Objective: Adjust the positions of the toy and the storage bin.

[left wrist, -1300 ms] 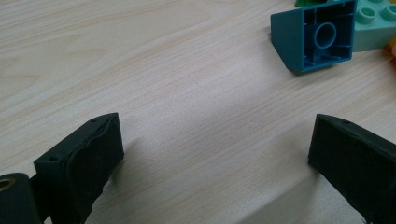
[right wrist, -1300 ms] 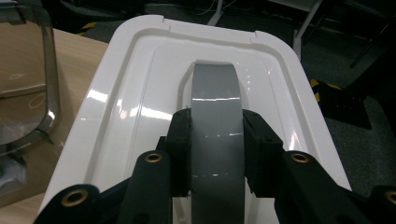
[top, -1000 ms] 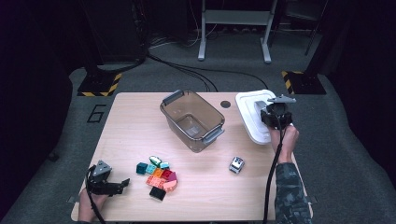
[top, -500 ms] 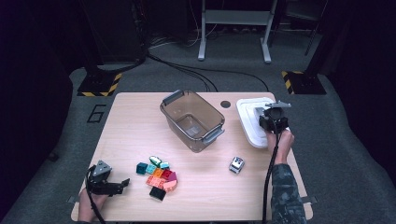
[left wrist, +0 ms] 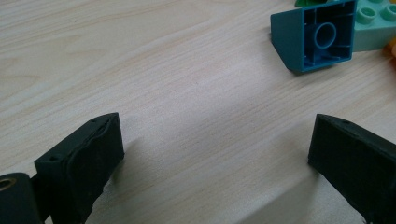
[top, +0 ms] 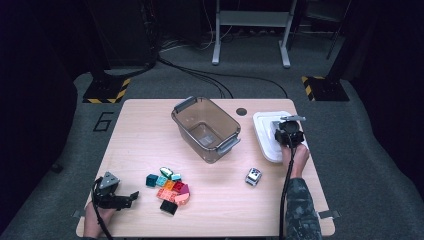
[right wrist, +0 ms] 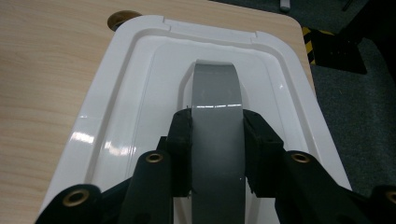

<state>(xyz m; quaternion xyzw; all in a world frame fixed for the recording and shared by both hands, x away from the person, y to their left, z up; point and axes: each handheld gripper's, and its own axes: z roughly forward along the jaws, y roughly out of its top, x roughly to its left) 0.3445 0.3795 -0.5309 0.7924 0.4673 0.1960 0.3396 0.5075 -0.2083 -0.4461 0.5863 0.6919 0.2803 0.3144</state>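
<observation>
A white lid (top: 265,135) with a grey handle (right wrist: 215,93) lies flat at the right side of the table, low over it or on it. My right gripper (top: 288,131) is shut on that handle, whose grey band runs between the pads (right wrist: 181,140). At the near left corner my left gripper (top: 131,196) rests on the wood with its jaws wide apart and nothing between them. A teal brick (left wrist: 317,37) lies beyond the left gripper (left wrist: 215,154), at the edge of a pile of coloured bricks (top: 170,187).
A clear brownish bin (top: 206,127) with grey handles stands open at mid-table. A small grey and white cube (top: 253,176) sits between the bin and the near right edge. A dark round hole (top: 241,111) marks the table's far side. Dark floor surrounds the table (top: 140,140).
My right gripper has come down and a little toward the person, bringing the white lid with it. The left gripper has stayed where it was.
</observation>
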